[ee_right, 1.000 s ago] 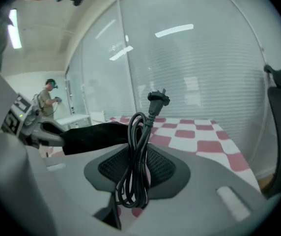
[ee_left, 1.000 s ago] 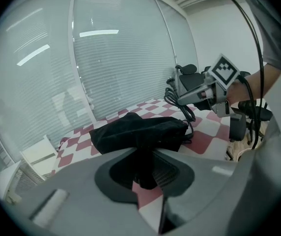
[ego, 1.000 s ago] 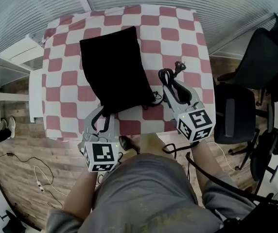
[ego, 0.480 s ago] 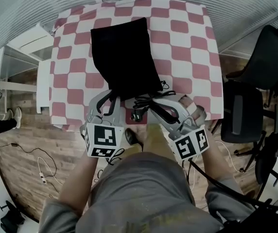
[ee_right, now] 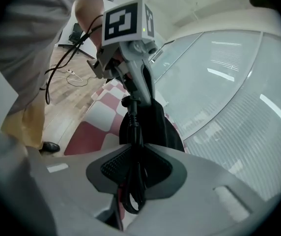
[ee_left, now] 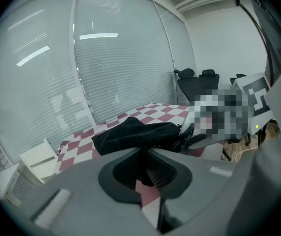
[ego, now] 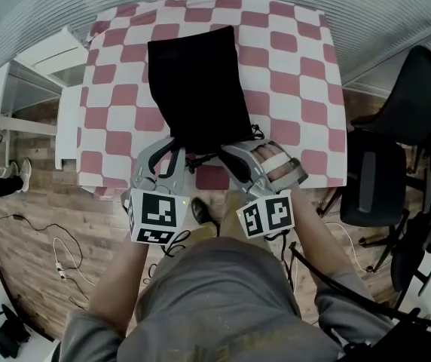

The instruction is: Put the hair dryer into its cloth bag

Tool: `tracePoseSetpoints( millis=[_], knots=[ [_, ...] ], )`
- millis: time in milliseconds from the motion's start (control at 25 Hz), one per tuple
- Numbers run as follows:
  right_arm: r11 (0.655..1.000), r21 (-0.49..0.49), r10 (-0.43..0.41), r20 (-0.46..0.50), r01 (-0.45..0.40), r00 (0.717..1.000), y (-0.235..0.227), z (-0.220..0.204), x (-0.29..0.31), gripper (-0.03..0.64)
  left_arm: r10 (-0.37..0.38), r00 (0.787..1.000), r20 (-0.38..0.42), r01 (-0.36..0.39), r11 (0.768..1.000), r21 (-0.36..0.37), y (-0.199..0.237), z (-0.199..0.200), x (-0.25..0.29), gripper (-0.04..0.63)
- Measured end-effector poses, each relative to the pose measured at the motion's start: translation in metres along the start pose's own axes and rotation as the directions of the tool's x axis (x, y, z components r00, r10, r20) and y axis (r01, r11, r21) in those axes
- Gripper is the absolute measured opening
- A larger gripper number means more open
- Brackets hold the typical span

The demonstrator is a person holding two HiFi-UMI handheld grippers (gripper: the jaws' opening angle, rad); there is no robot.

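The left forearm (ego: 121, 292) reaches forward from the person's body. The left gripper (ee_left: 143, 154) points away from the person and slopes down to the near left corner of the cloth bag (ego: 197, 85), with its marker cube (ego: 157, 217) facing up. Its jaws are pressed together on a fold of the bag's black fabric at that near edge.

The cloth bag lies flat on the red-and-white checked tablecloth (ego: 291, 66), its long side running away from the person and its near end at the table's front edge.

Just right of the left gripper's grip, at the same near edge of the bag, a bunched black power cord (ee_right: 133, 186) hangs in loops. The hair dryer's body shows in no view.

The right gripper (ee_right: 136, 149) slopes down and angles in toward the bag from the right. Its cube (ego: 267, 216) is tilted to one side, and the right hand (ego: 276, 164) is wrapped round the handle with the fingers on top. Its jaws have just been closing and now clamp the cord bundle between the pads.

Well to the right of the bag, off the table, stands a black office chair (ego: 366, 176).
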State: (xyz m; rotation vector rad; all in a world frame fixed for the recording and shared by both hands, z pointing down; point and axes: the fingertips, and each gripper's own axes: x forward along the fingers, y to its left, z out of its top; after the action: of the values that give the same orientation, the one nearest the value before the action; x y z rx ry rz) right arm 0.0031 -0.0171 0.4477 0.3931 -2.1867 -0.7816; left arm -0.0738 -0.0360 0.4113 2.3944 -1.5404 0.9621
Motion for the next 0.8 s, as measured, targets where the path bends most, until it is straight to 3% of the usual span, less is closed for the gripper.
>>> tracePoseSetpoints(
  millis=[160,400,640,800],
  knots=[
    [0.999,0.031,-0.017,-0.069,0.020,0.997,-0.006,-0.007,0.015,0.100,0.000,1.000,0.004,0.000,1.000,0.017,-0.001,0.001,-0.003,0.019],
    [0.948,0.275,-0.114,-0.175,0.160,0.978,-0.039,-0.022,0.022,0.100,-0.017,1.000,0.008,0.016,0.997,0.072,-0.006,-0.001,-0.004,0.016],
    [0.908,0.314,-0.186,-0.289,0.276,0.939,-0.050,-0.033,0.032,0.100,-0.052,0.999,0.002,0.051,0.987,0.150,-0.021,-0.005,0.003,0.017],
    [0.923,0.278,-0.186,-0.283,0.266,0.941,-0.047,-0.034,0.043,0.104,-0.064,0.998,-0.027,0.068,0.983,0.169,-0.029,-0.019,0.008,0.017]
  ],
)
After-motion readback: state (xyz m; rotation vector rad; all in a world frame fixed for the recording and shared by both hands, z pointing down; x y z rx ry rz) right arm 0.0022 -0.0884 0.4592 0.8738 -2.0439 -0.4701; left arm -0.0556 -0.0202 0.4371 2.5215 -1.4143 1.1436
